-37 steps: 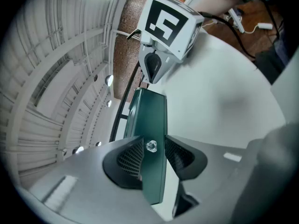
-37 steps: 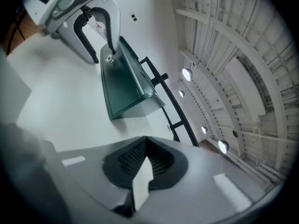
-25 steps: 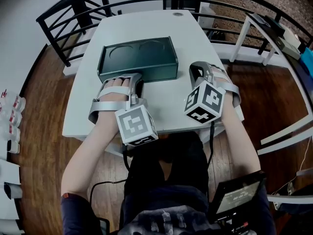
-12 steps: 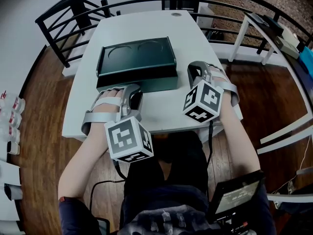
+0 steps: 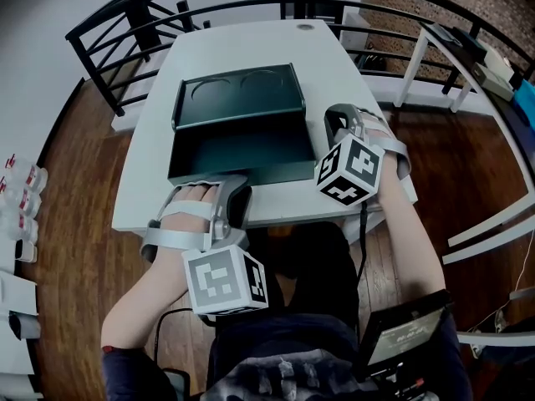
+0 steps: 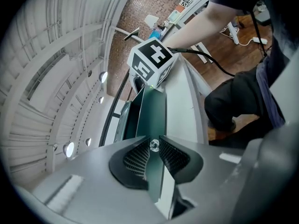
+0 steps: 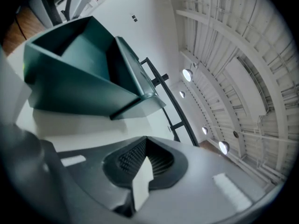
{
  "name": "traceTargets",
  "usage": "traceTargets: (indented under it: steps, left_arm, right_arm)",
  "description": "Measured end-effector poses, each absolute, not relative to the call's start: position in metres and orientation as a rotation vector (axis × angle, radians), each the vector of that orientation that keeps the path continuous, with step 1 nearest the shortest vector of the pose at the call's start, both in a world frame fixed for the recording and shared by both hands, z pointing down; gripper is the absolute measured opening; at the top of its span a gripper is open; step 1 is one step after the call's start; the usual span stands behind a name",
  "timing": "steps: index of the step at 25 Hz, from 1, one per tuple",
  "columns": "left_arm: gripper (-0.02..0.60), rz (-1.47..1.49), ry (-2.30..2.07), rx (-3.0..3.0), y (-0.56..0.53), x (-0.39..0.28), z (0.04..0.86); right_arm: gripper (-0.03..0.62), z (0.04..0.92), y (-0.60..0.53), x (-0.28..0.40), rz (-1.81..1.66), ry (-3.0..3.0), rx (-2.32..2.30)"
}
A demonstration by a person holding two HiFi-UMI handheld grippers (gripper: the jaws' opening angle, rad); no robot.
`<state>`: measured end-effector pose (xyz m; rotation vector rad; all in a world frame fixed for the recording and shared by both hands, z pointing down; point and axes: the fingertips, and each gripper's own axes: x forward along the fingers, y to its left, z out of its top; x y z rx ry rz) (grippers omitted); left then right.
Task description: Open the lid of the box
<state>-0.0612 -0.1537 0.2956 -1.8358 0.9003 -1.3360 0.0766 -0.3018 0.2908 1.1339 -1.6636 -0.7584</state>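
The left tool (image 5: 236, 192) is pinching a small shiny knob (image 6: 153, 145) on the front wall of the dark green rectangular box (image 5: 241, 147), its pads pressed on either side of the knob; that grip suits a straight pull toward the near edge of the bench (image 5: 251, 40), and the box's inner tray (image 5: 242, 140) stands drawn out that way, its hollow exposed. The flat green lid with two round recesses (image 5: 238, 94) lies behind it, toward the far edge. The right tool (image 5: 336, 122) rests on the bench just beside the box's right end with its jaws pressed together on nothing; I judge it is there to steady the box, though contact is unclear. The bench is plain white and otherwise bare; around it are a brown wooden floor (image 5: 75, 182) and a black metal railing (image 5: 117, 15).
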Motion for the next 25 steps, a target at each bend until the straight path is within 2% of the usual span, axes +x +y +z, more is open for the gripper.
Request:
traceTargets:
  steps: [25]
  left_arm:
    - [0.084, -1.294, 0.924, -1.752, -0.134, -0.063, 0.294]
  right_arm:
    - [0.005, 0.291, -0.300, 0.085, -0.783, -1.707, 1.089]
